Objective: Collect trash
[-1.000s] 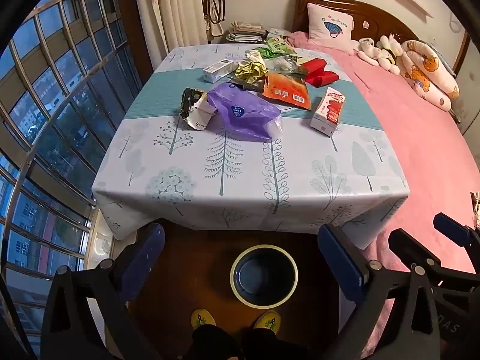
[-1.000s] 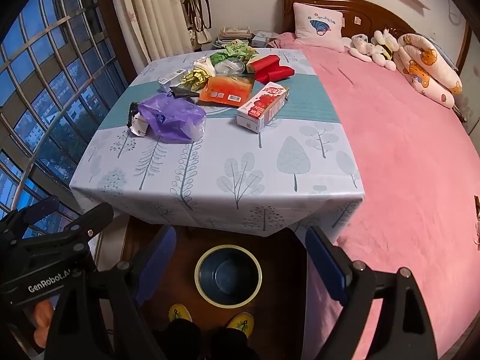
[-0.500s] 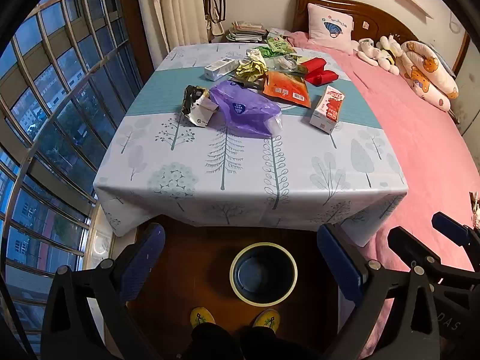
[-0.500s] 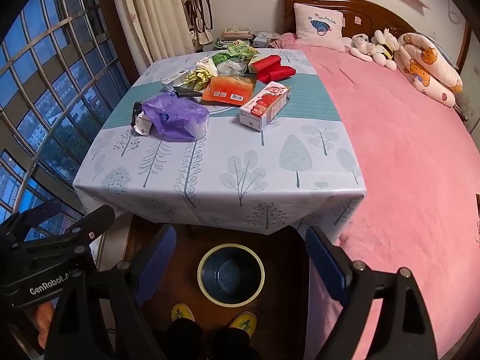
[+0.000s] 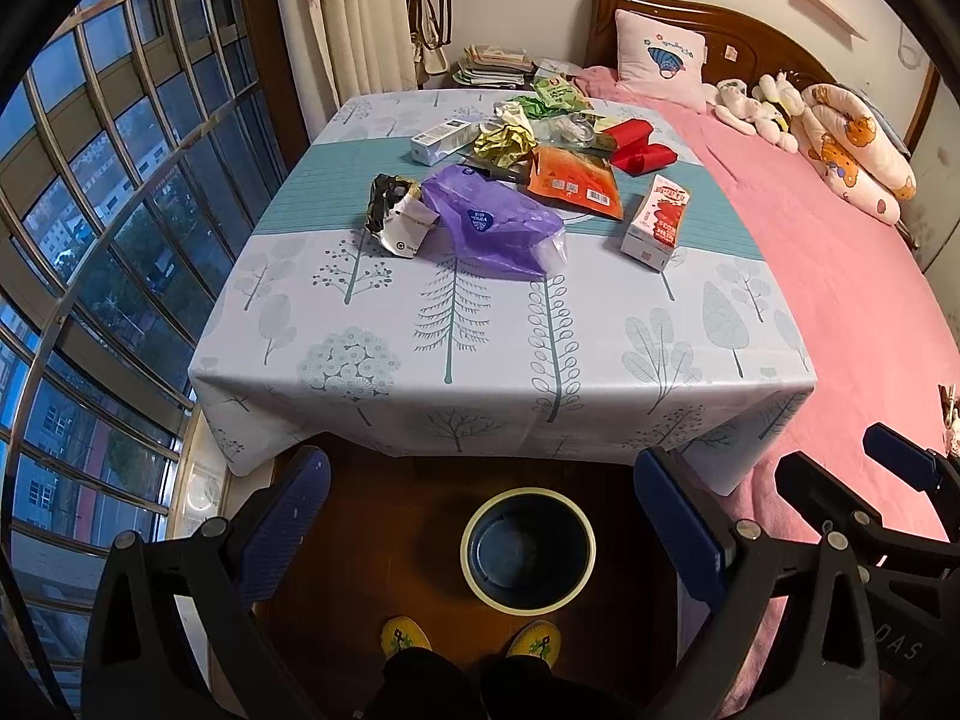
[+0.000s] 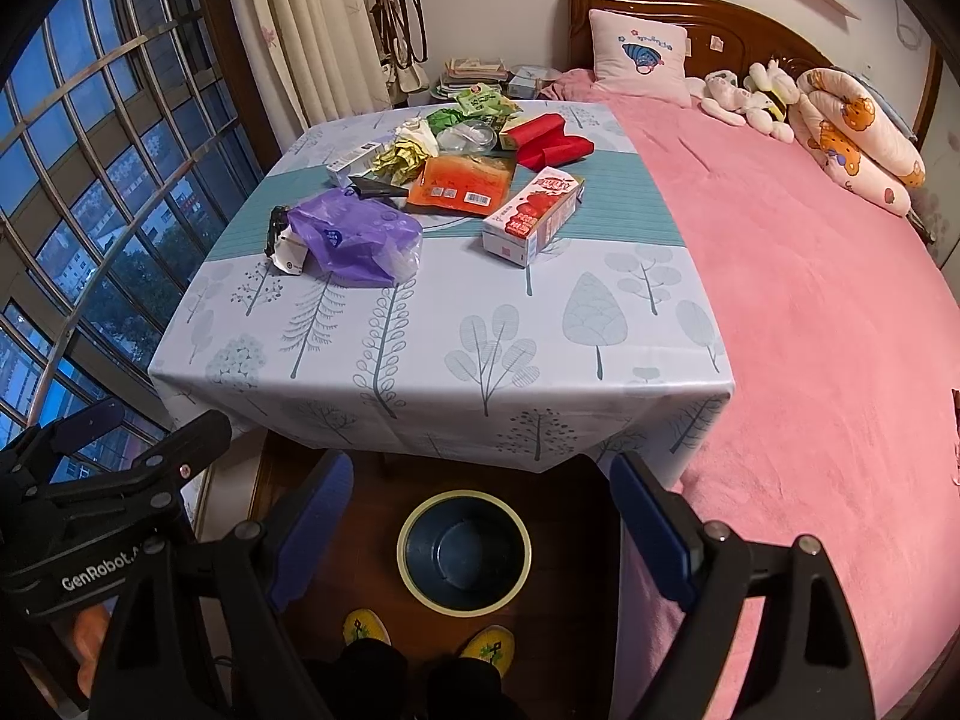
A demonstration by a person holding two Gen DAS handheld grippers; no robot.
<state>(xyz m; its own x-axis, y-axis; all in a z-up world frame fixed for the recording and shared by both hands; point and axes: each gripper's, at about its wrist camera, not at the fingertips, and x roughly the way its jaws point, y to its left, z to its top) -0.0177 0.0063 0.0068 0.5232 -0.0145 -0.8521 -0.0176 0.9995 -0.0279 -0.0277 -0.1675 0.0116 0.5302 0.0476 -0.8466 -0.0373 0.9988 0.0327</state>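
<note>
A pink bed runs along the right edge of the tabletop, which wears a pale cloth printed with trees and a teal band across its far half; a barred window lies beyond the left edge. On the wooden floor just below the near edge stands a dark blue bin with a cream rim, open and showing nothing inside, with two yellow shoes right beside it on the near side. The left hand-held gripper hangs above that floor with its blue-padded fingers spread wide and nothing between them; the right hand-held gripper is likewise spread wide and empty, just beside the left one, each showing at the edge of the other's view. All the trash sits in the far half of the tabletop, well apart from the bin. Nearest the near edge lies a crumpled purple plastic bag, touching a torn black-and-white wrapper on its left-edge side. Toward the right edge a red-and-white carton lies on its side. Behind the bag is a flat orange packet, then two red rolls toward the right edge, a crumpled yellow wrapper, and a small white box toward the left edge. At the far edge are green wrappers and a clear plastic piece, too jumbled to tell which overlaps which
</note>
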